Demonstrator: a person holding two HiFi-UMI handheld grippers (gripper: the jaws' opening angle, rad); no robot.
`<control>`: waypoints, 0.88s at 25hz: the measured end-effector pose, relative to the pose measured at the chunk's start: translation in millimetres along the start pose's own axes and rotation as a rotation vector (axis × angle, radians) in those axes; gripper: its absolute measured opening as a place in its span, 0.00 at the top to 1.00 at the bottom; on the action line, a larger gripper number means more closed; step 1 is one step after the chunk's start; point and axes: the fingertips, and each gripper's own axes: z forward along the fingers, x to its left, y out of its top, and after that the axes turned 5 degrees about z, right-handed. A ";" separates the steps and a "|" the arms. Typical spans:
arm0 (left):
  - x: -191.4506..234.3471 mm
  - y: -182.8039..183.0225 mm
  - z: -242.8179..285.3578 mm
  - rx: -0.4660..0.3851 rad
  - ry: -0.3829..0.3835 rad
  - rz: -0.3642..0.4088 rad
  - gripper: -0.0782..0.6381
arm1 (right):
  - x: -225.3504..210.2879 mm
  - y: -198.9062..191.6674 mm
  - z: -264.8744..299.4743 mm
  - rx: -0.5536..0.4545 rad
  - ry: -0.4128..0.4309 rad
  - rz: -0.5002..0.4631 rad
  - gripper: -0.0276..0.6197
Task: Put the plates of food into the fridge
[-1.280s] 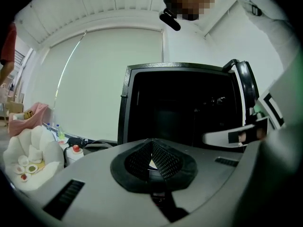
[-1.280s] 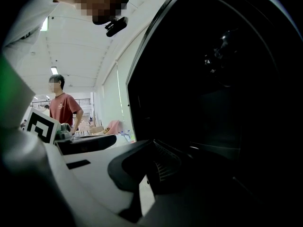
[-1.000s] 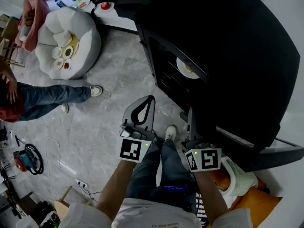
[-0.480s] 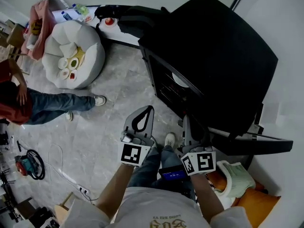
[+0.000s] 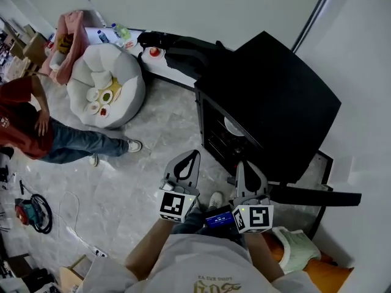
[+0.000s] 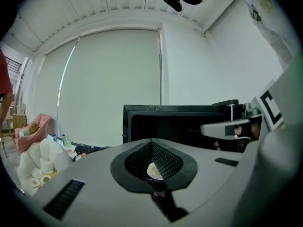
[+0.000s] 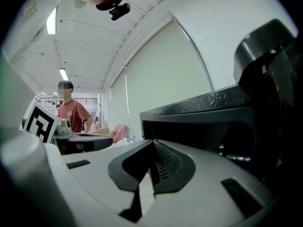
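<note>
Black fridge [image 5: 269,96]: it stands on the grey stone floor [image 5: 131,182] by the pale wall, front wide open, with dark shelves inside.
Fridge door [image 5: 314,195]: swung right out to the right-hand side, and the head view sees it edge-on as a thin black bar.
Plate of food [image 5: 232,126]: there it is, a white plate with something yellowish on it, sitting on a shelf inside the fridge. The left tool's view catches it through the loop in its jaws.
Left tool [image 5: 193,154]: held low in front of the person and aimed at the open fridge, well short of it. Its jaws are pressed together at the tips with nothing between them.
Right tool [image 5: 242,163]: just beside the left one, nearer the door, pointing into the dark opening. Its jaws are closed tip to tip as well, gripping nothing.
Beanbag [image 5: 107,84]: white and puffy, off to the left and well apart from the fridge, with a few small round dishes resting on top.
Table [image 5: 162,69]: white, running behind the beanbag toward the fridge. It carries bottles, a red item and some dark gear.
Bystander [image 5: 24,112]: in a red shirt and blue jeans at the left edge, near the beanbag.
Power tool [image 5: 29,212]: lying on the floor at the far left with a coiled cord.
</note>
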 end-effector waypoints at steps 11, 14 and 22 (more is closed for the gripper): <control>20.0 25.6 -20.4 -0.015 0.074 -0.040 0.88 | 9.1 30.8 4.5 -0.031 0.012 -0.028 0.95; 28.0 35.7 -24.9 -0.045 0.088 -0.029 0.88 | 12.6 31.4 6.6 -0.022 0.016 -0.031 0.95; 41.7 42.6 -43.4 -0.098 0.107 -0.015 0.88 | 41.3 26.2 0.1 -0.020 0.026 -0.030 0.95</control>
